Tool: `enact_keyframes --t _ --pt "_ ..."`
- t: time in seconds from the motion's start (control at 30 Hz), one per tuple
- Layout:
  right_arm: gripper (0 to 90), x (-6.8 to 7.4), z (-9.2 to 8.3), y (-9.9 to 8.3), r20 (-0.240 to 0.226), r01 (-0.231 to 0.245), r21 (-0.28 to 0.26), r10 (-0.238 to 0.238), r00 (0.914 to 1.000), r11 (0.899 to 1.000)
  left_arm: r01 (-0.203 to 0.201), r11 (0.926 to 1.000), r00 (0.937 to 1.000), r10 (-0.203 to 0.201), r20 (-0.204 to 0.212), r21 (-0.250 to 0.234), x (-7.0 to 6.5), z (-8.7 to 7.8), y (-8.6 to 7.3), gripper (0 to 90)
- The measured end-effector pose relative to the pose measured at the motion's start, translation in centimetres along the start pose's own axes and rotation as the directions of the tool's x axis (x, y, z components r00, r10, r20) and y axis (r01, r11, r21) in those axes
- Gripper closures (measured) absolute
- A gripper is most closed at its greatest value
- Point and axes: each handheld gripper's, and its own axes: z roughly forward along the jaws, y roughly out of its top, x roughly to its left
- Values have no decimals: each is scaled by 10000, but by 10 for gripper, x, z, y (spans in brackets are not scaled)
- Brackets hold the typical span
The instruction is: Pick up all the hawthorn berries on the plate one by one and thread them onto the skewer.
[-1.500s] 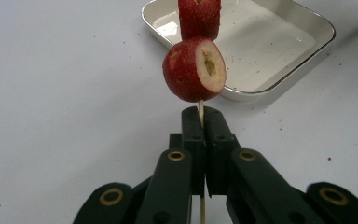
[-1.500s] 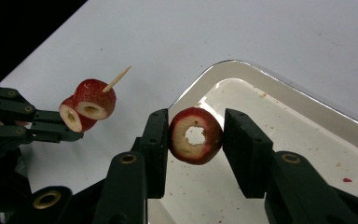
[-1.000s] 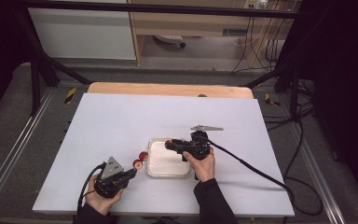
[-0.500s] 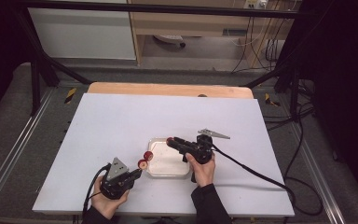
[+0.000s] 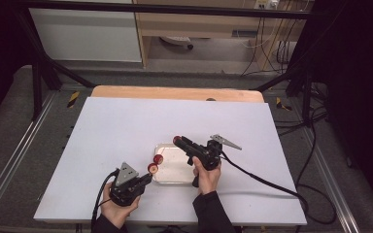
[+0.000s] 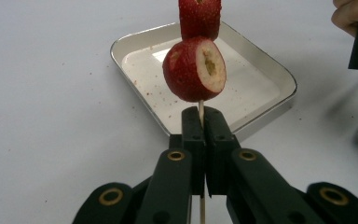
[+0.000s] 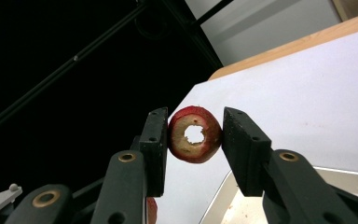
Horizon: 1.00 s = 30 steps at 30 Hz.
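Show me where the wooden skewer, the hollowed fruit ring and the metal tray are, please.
wooden skewer (image 6: 200, 110), left gripper view, bare stick just above the jaws.
fruit ring (image 7: 195, 134), right gripper view, its cut face.
metal tray (image 6: 282, 74), left gripper view, its right rim.

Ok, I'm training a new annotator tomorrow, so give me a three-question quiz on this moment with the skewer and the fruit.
1. True or false: the left gripper is shut on a skewer that carries two red fruits.
2. What does the right gripper hold? A) a cored red fruit B) a spoon C) nothing
3. Fill in: the metal tray lies on the ____ tabletop.

Key: 1 true: the jaws clamp the stick just below the lower fruit. 2 A: the cored fruit sits between the jaws, its hole open right through. 3 white.
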Motion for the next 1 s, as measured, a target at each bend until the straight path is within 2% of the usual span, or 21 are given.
enact_keyframes --t 0.3,0.53,1.0 --pt "620 0 1 5 -150 -320 -575 312 9994 9978 56 9997 9999 -53 137 -239 -8 4 8 882" --pt "620 -1 2 8 -235 -307 -1094 283 9993 9935 53 9995 9999 -49 123 -314 -12 7 16 882" --pt "621 -2 2 10 -449 -543 -1372 485 9978 9891 65 9994 9998 -58 206 -350 -18 13 23 881"
